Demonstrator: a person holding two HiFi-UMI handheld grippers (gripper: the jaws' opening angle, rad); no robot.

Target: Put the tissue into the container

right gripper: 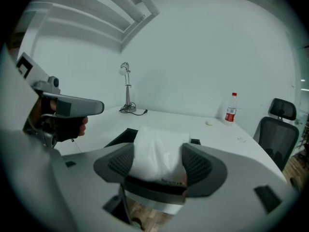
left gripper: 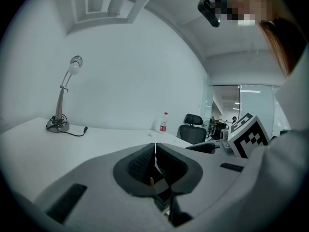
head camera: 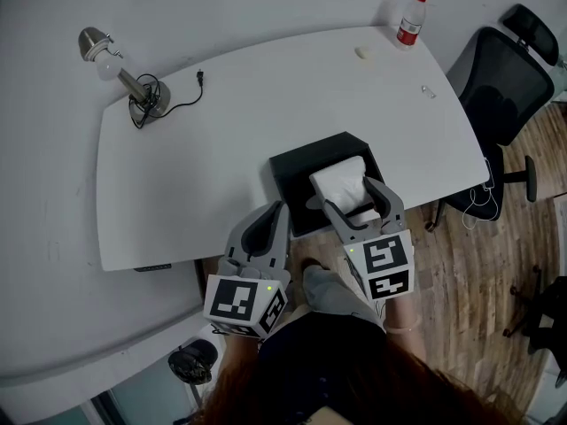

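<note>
A white pack of tissue (head camera: 343, 184) (right gripper: 158, 151) is held between the jaws of my right gripper (head camera: 347, 194) (right gripper: 159, 164), which is shut on it. The pack hangs over the black open container (head camera: 297, 177) (right gripper: 124, 135) at the table's near edge, partly inside it. My left gripper (head camera: 266, 228) (left gripper: 155, 157) stays at the near edge, left of the container, with its jaws shut and nothing between them.
A white table (head camera: 230, 140) carries a desk lamp (head camera: 124, 73) with its cord at the far left and a water bottle (head camera: 410, 19) at the far right. A small white lump (head camera: 363, 52) lies near the bottle. A black office chair (head camera: 500, 87) stands to the right.
</note>
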